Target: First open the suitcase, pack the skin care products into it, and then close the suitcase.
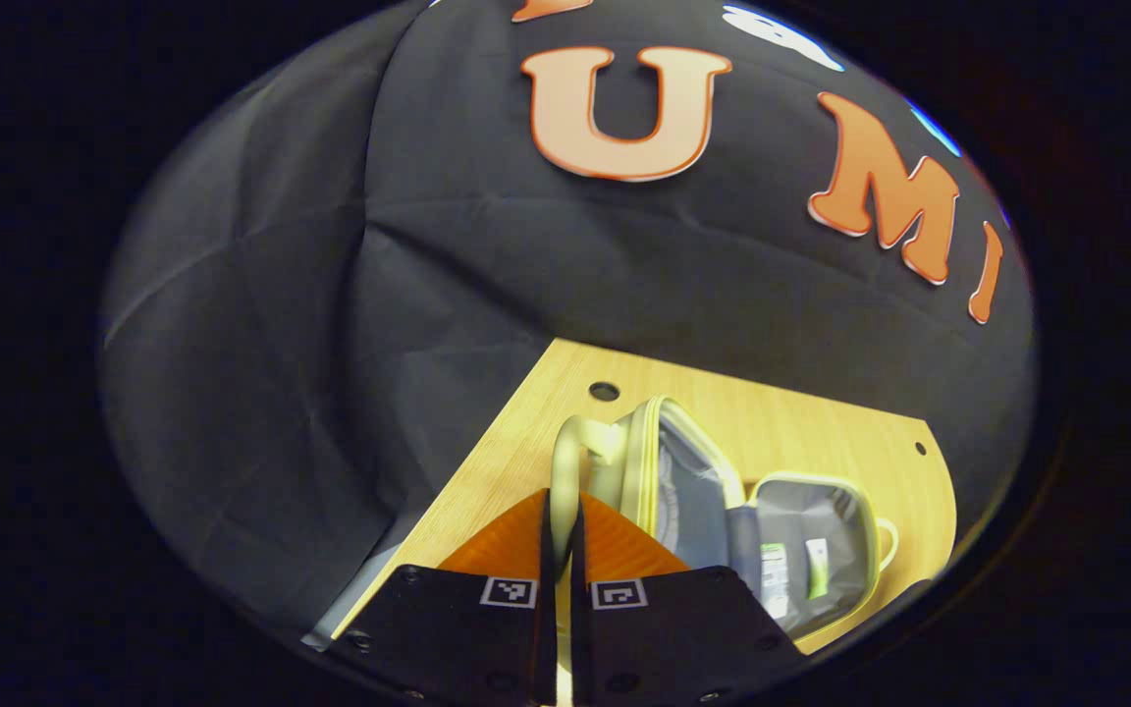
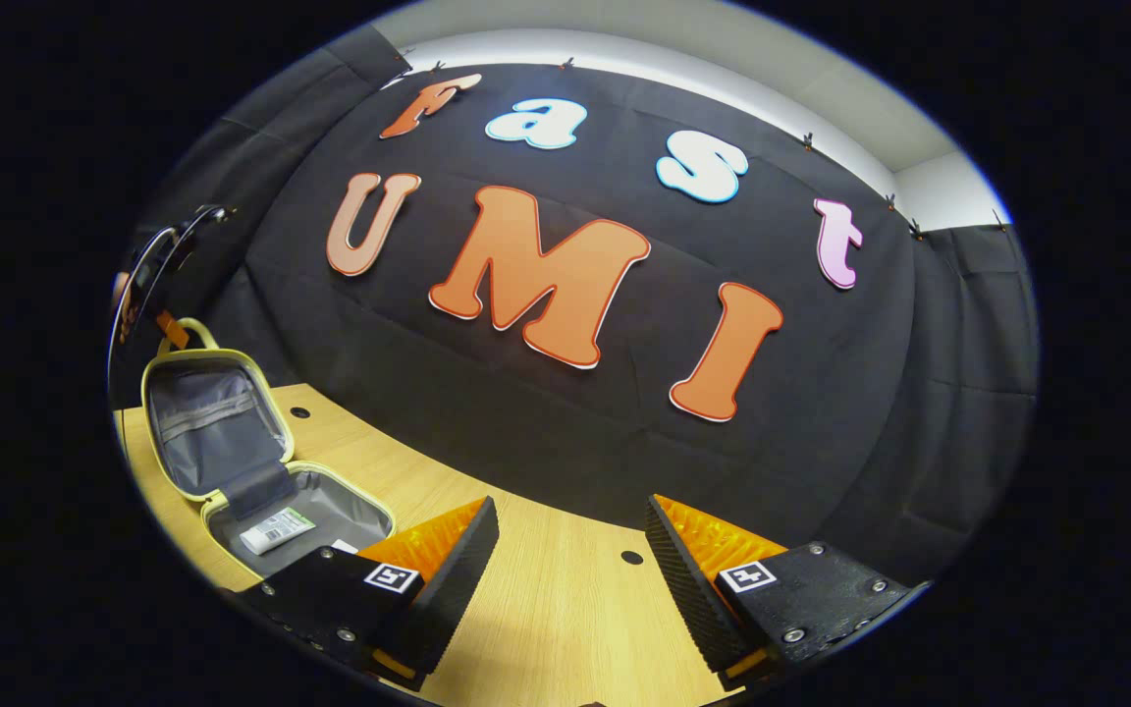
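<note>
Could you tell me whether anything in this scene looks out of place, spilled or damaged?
Nothing stands out. The suitcase sits open on the table, lid raised by its handle in the left tongs; a tube lies flat inside.

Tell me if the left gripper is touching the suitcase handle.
Touching: in the left gripper view, the left gripper is shut on the suitcase handle.

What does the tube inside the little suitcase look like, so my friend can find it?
Look on the wooden table for the small pale yellow suitcase, lying open with its grey lining showing. In the flat bottom half rests a white tube lying on its side, with a green patch on it, bright against the grey.
</note>
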`<state>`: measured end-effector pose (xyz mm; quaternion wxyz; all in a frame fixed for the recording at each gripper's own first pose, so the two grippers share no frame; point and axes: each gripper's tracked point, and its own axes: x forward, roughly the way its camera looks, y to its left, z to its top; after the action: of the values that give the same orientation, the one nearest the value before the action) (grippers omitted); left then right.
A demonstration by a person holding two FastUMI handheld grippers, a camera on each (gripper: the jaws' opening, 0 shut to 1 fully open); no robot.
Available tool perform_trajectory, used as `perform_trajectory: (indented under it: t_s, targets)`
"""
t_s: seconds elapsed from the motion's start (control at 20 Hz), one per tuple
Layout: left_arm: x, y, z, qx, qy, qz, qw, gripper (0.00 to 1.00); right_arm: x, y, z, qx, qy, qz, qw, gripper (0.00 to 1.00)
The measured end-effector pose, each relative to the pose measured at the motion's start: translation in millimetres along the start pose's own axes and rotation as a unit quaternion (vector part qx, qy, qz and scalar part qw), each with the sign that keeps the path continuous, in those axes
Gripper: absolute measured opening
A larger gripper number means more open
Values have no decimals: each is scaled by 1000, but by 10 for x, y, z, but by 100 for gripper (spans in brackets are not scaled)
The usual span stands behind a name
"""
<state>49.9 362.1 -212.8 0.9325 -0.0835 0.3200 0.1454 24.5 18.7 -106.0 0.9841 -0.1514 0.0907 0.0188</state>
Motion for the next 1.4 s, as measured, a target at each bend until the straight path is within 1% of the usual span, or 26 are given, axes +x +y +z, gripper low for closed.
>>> perform_trajectory:
  t_s: [0.25,0.55,0.65,0.8,0.95,1.05,1.25,1.4]
  targets:
    - [-514,-741,330,23,-49,-31,998,5,-137,-285,-200,18,3,11,1000,95]
    - [-839,-1544,392,53,-73,-63,994,6,-230,-462,-406,38,7,26,999,95]
    - [-905,-1801,363,62,-75,-80,992,5,-262,-468,-440,40,8,32,999,95]
    - [-965,-2233,274,86,-72,-114,987,5,-284,-406,-446,44,7,41,998,95]
    - [-1021,-2656,106,123,-65,-149,979,6,-326,-331,-459,48,13,45,998,95]
    - [-1015,-2932,-2,138,-59,-172,974,6,-366,-318,-476,51,15,44,998,96]
    - [-1031,-3370,-320,145,-36,-220,964,6,-376,-326,-471,56,22,38,997,95]
    - [-1012,-3683,-585,165,-15,-249,954,6,-386,-328,-470,64,27,31,997,96]
